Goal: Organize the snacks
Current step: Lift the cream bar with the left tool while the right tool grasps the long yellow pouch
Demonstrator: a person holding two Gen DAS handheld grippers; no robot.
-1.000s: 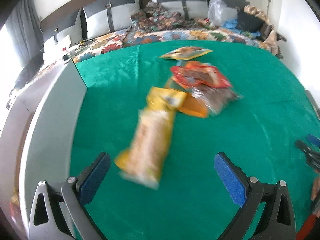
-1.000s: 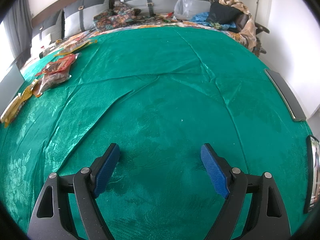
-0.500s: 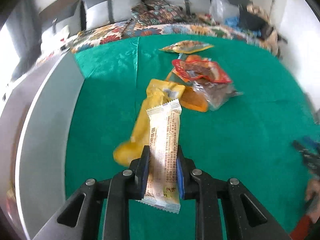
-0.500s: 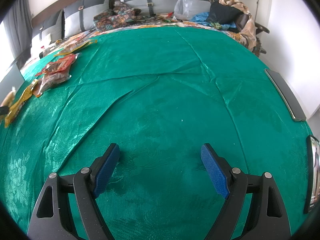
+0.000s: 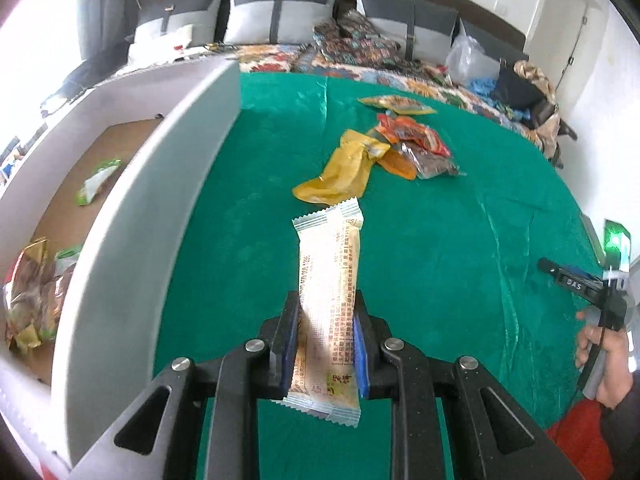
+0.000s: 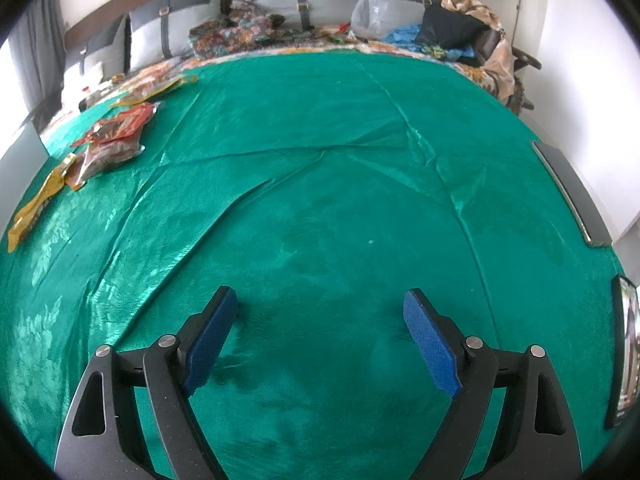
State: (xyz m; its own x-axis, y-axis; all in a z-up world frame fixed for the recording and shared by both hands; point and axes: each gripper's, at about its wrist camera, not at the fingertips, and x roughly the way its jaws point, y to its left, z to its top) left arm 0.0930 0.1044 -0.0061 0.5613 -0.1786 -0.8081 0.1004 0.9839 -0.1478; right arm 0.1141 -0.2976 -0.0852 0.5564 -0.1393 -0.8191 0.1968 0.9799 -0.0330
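My left gripper (image 5: 326, 308) is shut on a long cream snack bar wrapper (image 5: 330, 280) and holds it above the green cloth (image 5: 440, 240). A white-walled cardboard box (image 5: 160, 184) stands just to its left, with several snack packets (image 5: 32, 284) inside. A yellow packet (image 5: 344, 168), a red packet (image 5: 412, 134) and other packets lie in a pile ahead on the cloth. My right gripper (image 6: 320, 308) is open and empty over bare cloth; the same pile (image 6: 108, 140) shows at its far left.
Grey pillows (image 5: 280, 8) and patterned bedding (image 5: 352, 48) lie beyond the cloth. A plastic bag (image 6: 372, 8) and clothes (image 6: 460, 24) sit at the far right. A dark flat strip (image 6: 572, 192) lies at the cloth's right edge. The right hand with its gripper (image 5: 600, 312) shows at the left wrist view's right.
My left gripper closed on the cream snack bar, lifted it off the yellow packet and swung left, bringing the box interior into view. The right gripper has not moved.
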